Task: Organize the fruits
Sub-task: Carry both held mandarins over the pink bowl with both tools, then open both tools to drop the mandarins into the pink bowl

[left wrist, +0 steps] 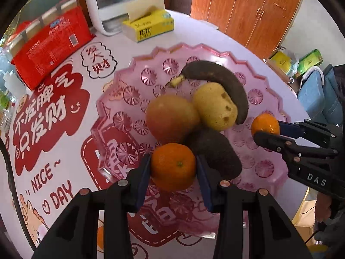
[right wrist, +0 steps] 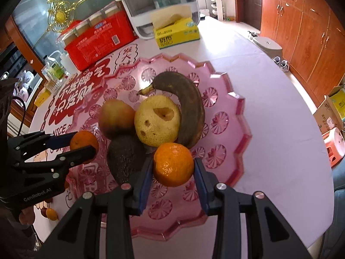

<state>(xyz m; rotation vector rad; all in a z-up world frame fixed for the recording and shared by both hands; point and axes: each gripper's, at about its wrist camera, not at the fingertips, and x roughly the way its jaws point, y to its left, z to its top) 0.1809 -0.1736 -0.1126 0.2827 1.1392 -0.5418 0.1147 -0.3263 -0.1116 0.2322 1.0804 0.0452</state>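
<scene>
A pink glass fruit plate [left wrist: 217,54] [right wrist: 237,112] holds a blackened banana [left wrist: 220,77] [right wrist: 189,108], a yellow pitted pear [left wrist: 213,108] [right wrist: 155,120], a brownish round fruit [left wrist: 170,118] [right wrist: 116,118] and a dark avocado [left wrist: 217,153] [right wrist: 125,159]. My left gripper [left wrist: 173,158] [right wrist: 84,142] is shut on an orange [left wrist: 173,168] [right wrist: 83,140] over the plate's near left side. My right gripper [right wrist: 174,160] [left wrist: 267,129] is shut on a second orange [right wrist: 173,166] [left wrist: 264,124] beside the banana's tip.
A red packet [left wrist: 54,41] [right wrist: 101,41], a yellow tissue box [left wrist: 151,26] [right wrist: 176,33] and a white appliance [right wrist: 159,4] stand at the table's far side. Bottles [right wrist: 54,69] sit far left. A small orange fruit [right wrist: 51,213] lies near the table edge. Wooden cabinets [right wrist: 301,32] line the right.
</scene>
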